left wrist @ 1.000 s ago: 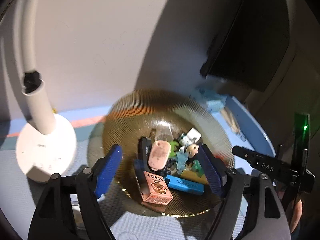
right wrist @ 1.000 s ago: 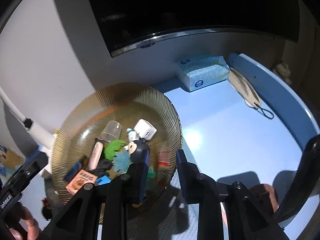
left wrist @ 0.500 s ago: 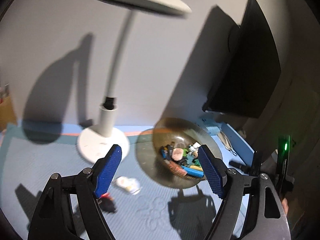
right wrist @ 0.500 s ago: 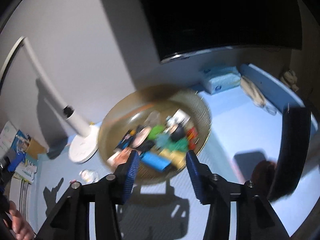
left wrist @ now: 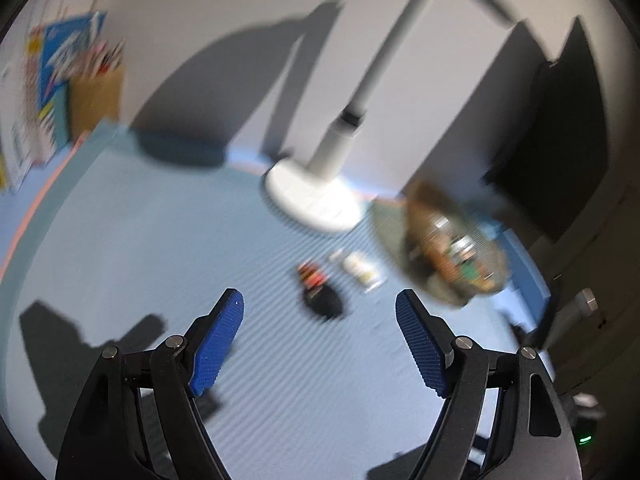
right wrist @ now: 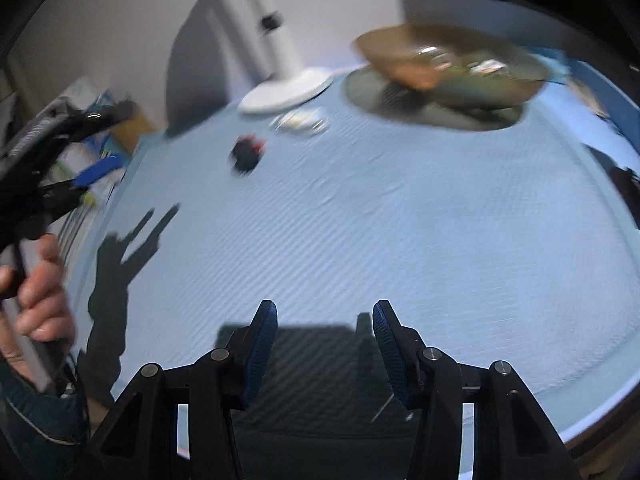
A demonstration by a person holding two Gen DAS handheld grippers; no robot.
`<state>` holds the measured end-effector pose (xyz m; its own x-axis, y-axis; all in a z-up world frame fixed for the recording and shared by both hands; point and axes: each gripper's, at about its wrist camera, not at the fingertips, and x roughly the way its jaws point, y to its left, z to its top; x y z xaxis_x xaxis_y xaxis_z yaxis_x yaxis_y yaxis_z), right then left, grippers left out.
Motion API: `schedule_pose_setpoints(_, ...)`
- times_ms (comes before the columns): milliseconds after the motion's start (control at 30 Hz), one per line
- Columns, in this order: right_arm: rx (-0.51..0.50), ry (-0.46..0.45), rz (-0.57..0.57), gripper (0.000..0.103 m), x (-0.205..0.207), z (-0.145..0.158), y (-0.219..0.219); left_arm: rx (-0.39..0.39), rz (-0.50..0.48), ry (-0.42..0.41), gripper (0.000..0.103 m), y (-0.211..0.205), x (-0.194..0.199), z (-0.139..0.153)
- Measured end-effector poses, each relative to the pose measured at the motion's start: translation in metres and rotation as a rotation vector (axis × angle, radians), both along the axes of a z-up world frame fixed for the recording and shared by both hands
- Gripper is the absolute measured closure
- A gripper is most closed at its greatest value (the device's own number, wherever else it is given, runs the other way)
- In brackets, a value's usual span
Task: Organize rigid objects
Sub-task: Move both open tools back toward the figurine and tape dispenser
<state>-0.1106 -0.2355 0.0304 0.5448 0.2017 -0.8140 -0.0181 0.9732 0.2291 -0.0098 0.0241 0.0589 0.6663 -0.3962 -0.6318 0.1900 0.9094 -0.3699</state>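
Both wrist views motion-blurred, so detail is limited. Left gripper (left wrist: 319, 322): jaws wide apart, nothing btwn the blue pads, just bare light-blue mat (left wrist: 160, 240) under them. Right gripper (right wrist: 324, 334): narrower gap, also empty, only mat + its own shadow btwn the fingers. Amber ribbed bowl (left wrist: 452, 248) sits at far right of the mat, near the dark monitor (left wrist: 560, 152); it holds a heap of small mixed items, colours visible (green, orange, white) but can't ID individual pieces thru the blur. Two loose items on the mat outside the bowl: small black-and-red object (left wrist: 320, 292) and a pale whitish one (left wrist: 360, 270), just beside each other, btwn the bowl and the white lamp base (left wrist: 312, 196), well apart from both grippers. In right wrist view the same pair shows up top-left, black one (right wrist: 246, 154) nearer, pale one (right wrist: 300, 120) right by the lamp base. Person's hand (right wrist: 36, 292) on the left gripper's handle at left edge of that view. Stationery holder w/ pencils (left wrist: 96, 80) in the far-left corner by the wall.
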Motion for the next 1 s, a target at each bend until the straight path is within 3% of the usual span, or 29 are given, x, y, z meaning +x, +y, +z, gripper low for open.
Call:
schedule_pose_setpoints(67,0.006,0.006,0.012,0.055,0.007,0.001,0.004,0.05,0.015,0.047,0.026,0.002,0.003,-0.023)
schedule_pose_setpoints(200,-0.095,-0.065,0.053,0.054,0.038,0.012,0.007,0.054,0.024,0.087,0.026,0.002,0.01,-0.051)
schedule_pose_setpoints(267,-0.16,-0.11,0.083,0.046,0.057,0.012,0.008,0.069,0.022,0.088,0.026,-0.001,0.012,-0.056)
schedule_pose_setpoints(400,-0.231,-0.146,0.116,0.046,0.083,0.003,0.001,0.172,0.043,0.084,0.026,-0.01,0.012,-0.071)
schedule_pose_setpoints(533,-0.163,-0.09,0.105,0.046,0.099,-0.021,-0.012,0.212,0.031,0.052,0.026,-0.017,0.007,-0.07)
schedule_pose_setpoints(633,-0.158,-0.13,0.106,0.045,0.096,-0.016,-0.014,0.24,0.019,0.06,0.026,-0.021,0.009,-0.07)
schedule_pose_setpoints(833,-0.144,-0.124,0.143,0.045,0.092,-0.015,-0.013,0.246,0.019,0.072,0.026,-0.022,0.009,-0.069)
schedule_pose_setpoints(900,-0.181,-0.131,0.122,0.045,0.087,-0.005,-0.017,0.252,-0.009,0.102,0.026,-0.026,0.009,-0.066)
schedule_pose_setpoints(1000,-0.311,-0.177,0.202,0.043,0.086,0.031,-0.011,0.217,-0.091,0.114,0.026,-0.037,0.009,-0.052)
